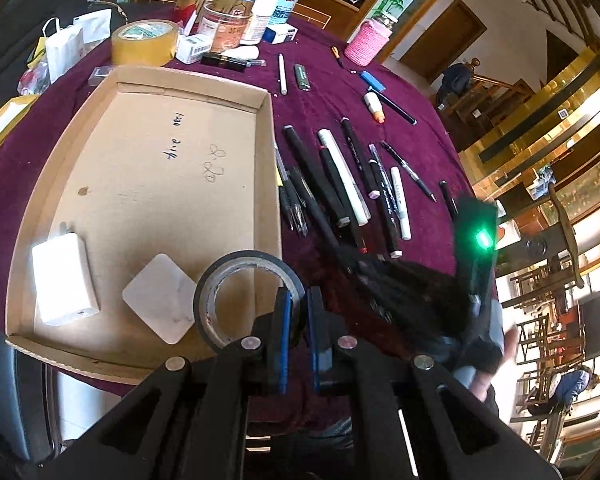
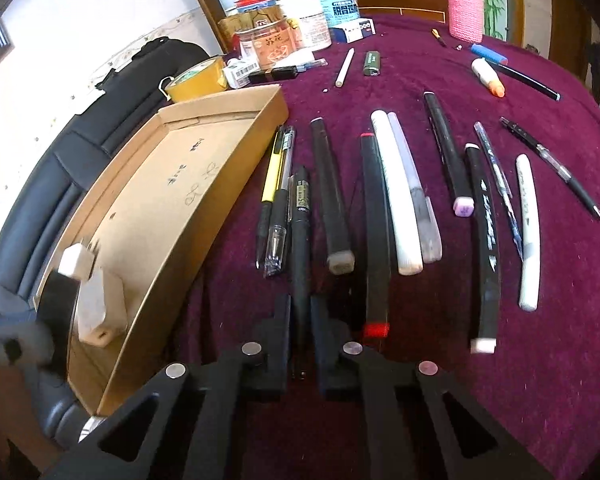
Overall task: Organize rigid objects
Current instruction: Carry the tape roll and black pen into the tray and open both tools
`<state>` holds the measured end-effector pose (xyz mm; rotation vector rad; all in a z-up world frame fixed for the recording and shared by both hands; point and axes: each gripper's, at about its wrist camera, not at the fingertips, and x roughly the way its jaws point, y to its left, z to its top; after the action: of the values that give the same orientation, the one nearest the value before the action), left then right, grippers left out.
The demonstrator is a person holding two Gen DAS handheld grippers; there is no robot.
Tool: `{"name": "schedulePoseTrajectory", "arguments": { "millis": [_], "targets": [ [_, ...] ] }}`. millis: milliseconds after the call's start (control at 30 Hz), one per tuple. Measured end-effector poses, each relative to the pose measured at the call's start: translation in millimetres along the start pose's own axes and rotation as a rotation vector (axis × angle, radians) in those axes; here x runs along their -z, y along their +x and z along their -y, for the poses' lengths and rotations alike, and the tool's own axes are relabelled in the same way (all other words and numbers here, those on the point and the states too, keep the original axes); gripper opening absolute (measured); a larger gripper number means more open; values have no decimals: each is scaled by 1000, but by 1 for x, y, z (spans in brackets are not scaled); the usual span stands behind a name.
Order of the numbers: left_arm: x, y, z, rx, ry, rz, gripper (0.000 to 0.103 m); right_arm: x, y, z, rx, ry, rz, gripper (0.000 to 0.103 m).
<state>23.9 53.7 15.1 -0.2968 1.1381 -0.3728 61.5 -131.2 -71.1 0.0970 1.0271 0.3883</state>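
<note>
Left wrist view first: left claw (image 1: 298, 334) sits low at 6 o'clock, pinching the rim of a black tape roll (image 1: 247, 300) between its blue-lined fingers (image 1: 285, 344), right over the near right corner of the cardboard tray (image 1: 270, 160). Also in the tray, over toward 8 o'clock, there's a white charger block (image 1: 65, 279) and a flat white square pad (image 1: 160, 298) right beside the roll. Tray sits on the purple-clothed counter (image 1: 416, 148), and a whole row of pens and markers (image 1: 342, 178) lies just off its right wall, around 3 o'clock from the tray. A yellow tape roll (image 1: 145, 42) and a pink knitted-sleeve jar (image 1: 367, 42) sit up at 12 o'clock among the jars. The other tool shows as a dark blur with a green light (image 1: 483, 239) at about 4 o'clock. Right wrist view: right claw (image 2: 300, 338) is at 6 o'clock, pressed onto a black pen (image 2: 300, 240) that runs up between its fingers (image 2: 281, 332) toward 12 o'clock. The pen lies on the purple cloth in the row, with a red-capped black marker (image 2: 374, 236) just beside it at 3 o'clock and a clear-capped gel pen (image 2: 278, 216) touching it on the 9 o'clock side. The tray is off at 9 o'clock, with the charger block and black roll blurry at its near end.
</note>
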Motion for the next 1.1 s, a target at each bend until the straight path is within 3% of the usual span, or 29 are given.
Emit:
{"name": "schedulePoseTrajectory", "arguments": {
  "millis": [167,267,533,667,933,1100],
  "targets": [
    [0,-4,-6,-6,-12,5,7,22,-14,1,-13,26,5,9],
    [0,-8,-10,-14,-23,16,7,31,-35,1,-26,56,57,9],
    [-19,-24,-29,-78,-44,50,7,24,-78,-25,-156,46,156,9],
    [-34,-21,-50,-94,-76,32,7,14,-75,-48,-183,2,153,9],
    [-57,4,-85,-140,-109,-36,7,-13,-32,-90,-198,-67,89,10],
    [-67,17,-102,-127,-140,-55,7,-27,-6,-102,-183,-84,47,10]
  ]
}}
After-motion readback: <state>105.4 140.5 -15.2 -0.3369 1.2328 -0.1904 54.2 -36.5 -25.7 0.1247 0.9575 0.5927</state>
